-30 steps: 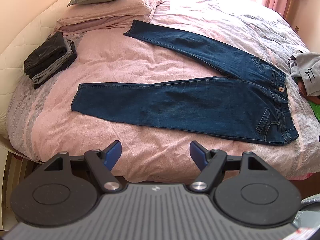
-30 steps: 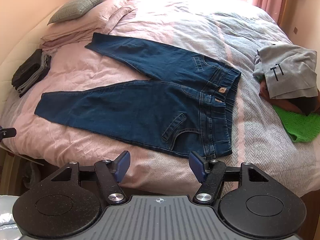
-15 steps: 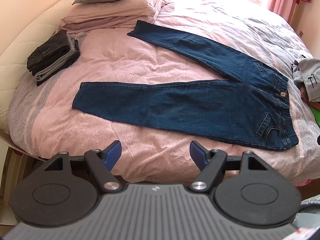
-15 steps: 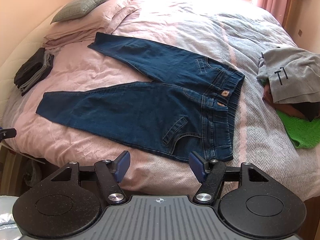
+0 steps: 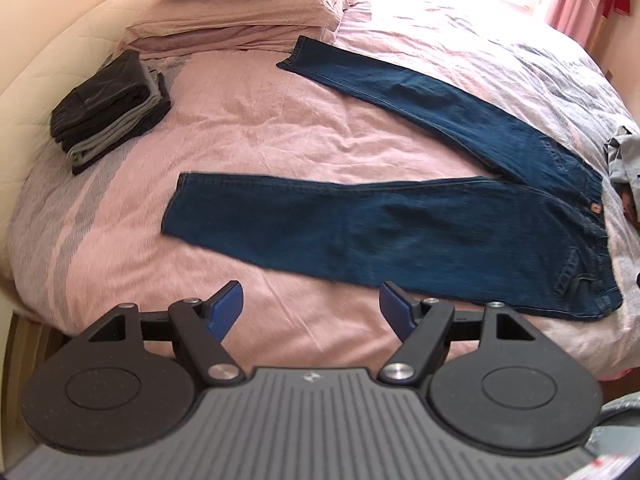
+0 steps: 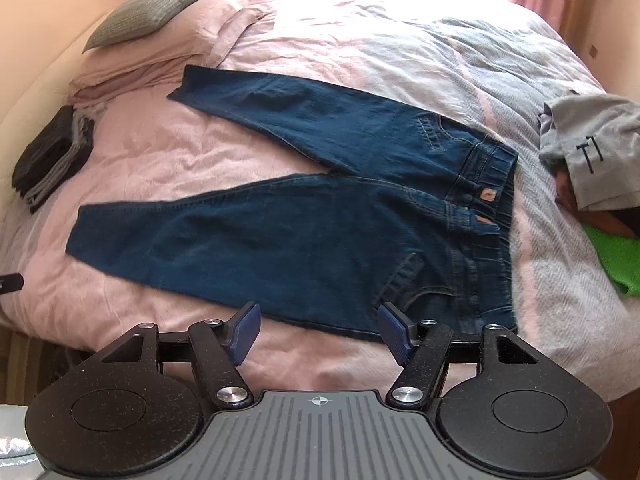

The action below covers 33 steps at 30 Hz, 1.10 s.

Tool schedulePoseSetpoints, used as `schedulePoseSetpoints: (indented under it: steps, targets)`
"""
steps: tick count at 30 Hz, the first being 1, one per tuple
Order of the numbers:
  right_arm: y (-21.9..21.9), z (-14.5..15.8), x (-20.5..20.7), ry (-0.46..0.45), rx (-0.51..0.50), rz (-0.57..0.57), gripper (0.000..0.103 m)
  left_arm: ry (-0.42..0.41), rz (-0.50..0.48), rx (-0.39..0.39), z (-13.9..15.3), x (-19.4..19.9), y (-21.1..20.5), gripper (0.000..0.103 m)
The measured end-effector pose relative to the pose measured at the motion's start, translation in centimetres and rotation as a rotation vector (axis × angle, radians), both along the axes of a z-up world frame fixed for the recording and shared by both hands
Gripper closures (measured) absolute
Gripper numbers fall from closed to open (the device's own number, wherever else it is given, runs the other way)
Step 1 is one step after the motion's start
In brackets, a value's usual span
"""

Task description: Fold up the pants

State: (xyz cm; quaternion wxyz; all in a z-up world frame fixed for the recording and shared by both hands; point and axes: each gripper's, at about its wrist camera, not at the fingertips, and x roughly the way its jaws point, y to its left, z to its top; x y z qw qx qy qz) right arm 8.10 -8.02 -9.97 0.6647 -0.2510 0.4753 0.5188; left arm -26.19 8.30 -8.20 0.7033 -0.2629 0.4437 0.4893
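Observation:
Dark blue jeans (image 5: 400, 224) (image 6: 304, 240) lie flat on the pink bed cover, legs spread in a V toward the left, waistband at the right. My left gripper (image 5: 311, 307) hovers open over the bed's near edge, just short of the near leg. In the right wrist view my right gripper (image 6: 319, 329) is open too; its right fingertip overlaps the near hem of the hip by the waistband in the image. Neither holds anything.
A stack of folded dark and grey clothes (image 5: 108, 108) (image 6: 52, 156) sits at the bed's left side. Pillows (image 5: 240, 12) lie at the head. A grey garment (image 6: 588, 148) and green cloth (image 6: 616, 256) are heaped right of the waistband.
Both grippers have moved forward toward the bed, so the jeans loom larger and nearer in both views. Both stay open.

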Motion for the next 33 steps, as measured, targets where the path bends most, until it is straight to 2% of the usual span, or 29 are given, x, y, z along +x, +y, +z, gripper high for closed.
schedulePoseSetpoints:
  steps: [6,9,15,17,20,25,33]
  targets:
    - [4.1,0.5,-4.3,-0.008,0.014,-0.144,0.041,-0.028,-0.171,0.039,0.5,-1.8,7.8,0.031]
    - [4.8,1.2,-6.2,-0.005,0.040,-0.231,0.041,-0.025,-0.268,0.050,0.8,-1.8,11.3,0.031]
    - [2.8,1.2,-8.1,0.017,0.008,-0.469,0.041,-0.015,-0.455,0.052,0.1,0.5,15.8,0.031]
    - [1.6,1.1,-7.9,0.035,-0.003,-0.553,0.041,-0.040,-0.493,0.040,-0.2,1.4,16.3,0.031]
    - [0.2,1.1,-7.2,0.016,-0.007,-0.637,0.041,-0.083,-0.539,0.008,-1.1,2.8,16.6,0.031]
    - [0.1,0.1,-6.7,-0.016,-0.020,-0.657,0.041,-0.093,-0.571,-0.011,-2.9,3.6,16.9,0.031]
    - [3.2,-3.3,-3.8,-0.020,-0.045,-0.573,0.041,-0.068,-0.520,-0.036,-5.8,3.4,19.8,0.031]
